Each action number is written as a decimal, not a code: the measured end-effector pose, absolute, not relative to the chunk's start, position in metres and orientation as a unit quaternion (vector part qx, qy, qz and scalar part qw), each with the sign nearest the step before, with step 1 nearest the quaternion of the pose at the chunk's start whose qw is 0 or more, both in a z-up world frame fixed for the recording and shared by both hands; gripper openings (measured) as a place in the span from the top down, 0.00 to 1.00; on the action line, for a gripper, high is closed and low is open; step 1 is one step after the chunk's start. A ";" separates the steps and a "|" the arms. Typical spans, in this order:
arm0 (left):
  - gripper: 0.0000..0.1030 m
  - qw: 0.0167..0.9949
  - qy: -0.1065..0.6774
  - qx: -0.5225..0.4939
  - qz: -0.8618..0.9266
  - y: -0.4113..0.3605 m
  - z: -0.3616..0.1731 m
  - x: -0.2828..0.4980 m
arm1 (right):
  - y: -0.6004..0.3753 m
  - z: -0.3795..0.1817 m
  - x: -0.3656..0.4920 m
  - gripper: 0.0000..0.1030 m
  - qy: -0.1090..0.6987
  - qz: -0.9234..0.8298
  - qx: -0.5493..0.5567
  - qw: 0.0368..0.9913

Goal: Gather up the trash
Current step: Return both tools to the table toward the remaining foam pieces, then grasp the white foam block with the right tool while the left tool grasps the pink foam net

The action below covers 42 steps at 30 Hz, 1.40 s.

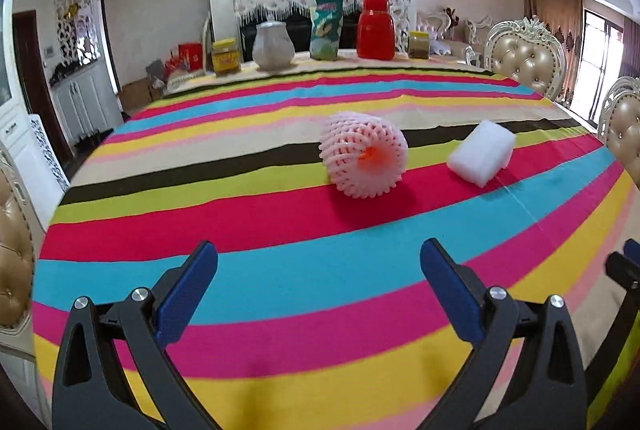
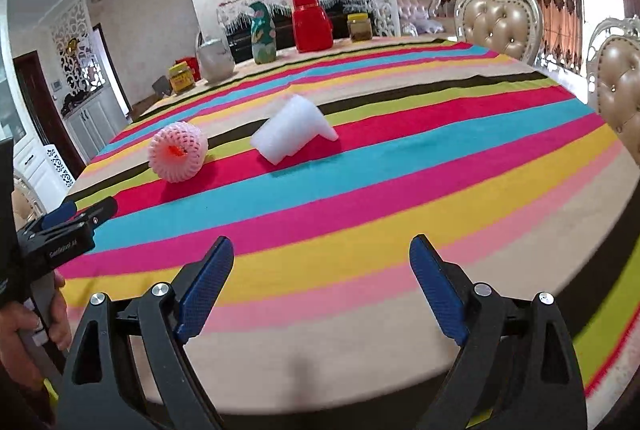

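Here we are holding both grippers low over the near edge of the striped tablecloth (image 1: 256, 282), angled down toward the table, and neither is carrying anything. Starting at the left, our left gripper (image 1: 319, 262) is standing with its blue pads (image 1: 186, 294) spread wide, nothing between them; in the right wrist view our hand (image 2: 28, 322) is showing on its handle at the frame's edge. Ahead of it and well apart, the pink foam fruit net (image 1: 363, 155) is lying on its side across the green and red stripes, its orange-tinted hollow facing us, which we judge gives that gripper a soft rim to pinch. Just to the right of the net, near but not touching it, the white foam packing piece (image 2: 294, 129) is resting on the red stripe. Further right, our right gripper (image 2: 322, 266) is likewise gaping wide and empty, lined up roughly toward the white foam. Both scraps are sitting mid-table, far from the jars, the snack bag (image 1: 326, 27) and the red thermos (image 1: 375, 27) at the back, so we judge we are approaching with one gripper per piece. No bin is showing.
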<state>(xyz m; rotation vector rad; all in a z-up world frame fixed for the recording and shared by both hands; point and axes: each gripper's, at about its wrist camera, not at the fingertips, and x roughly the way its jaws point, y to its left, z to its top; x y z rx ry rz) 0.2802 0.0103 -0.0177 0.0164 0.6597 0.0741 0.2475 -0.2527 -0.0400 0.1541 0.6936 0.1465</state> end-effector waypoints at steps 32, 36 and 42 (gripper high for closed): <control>0.05 0.923 0.381 0.001 0.061 0.031 -0.041 0.314 | -0.157 -0.056 0.428 0.18 0.413 -0.001 0.038 0.910; 0.05 0.922 0.382 -0.001 0.059 0.031 -0.040 0.314 | -0.164 -0.063 0.419 0.54 0.421 0.031 0.038 0.906; 0.05 0.922 0.384 -0.005 0.056 0.032 -0.041 0.315 | -0.173 -0.053 0.374 0.64 0.388 0.085 -0.026 0.917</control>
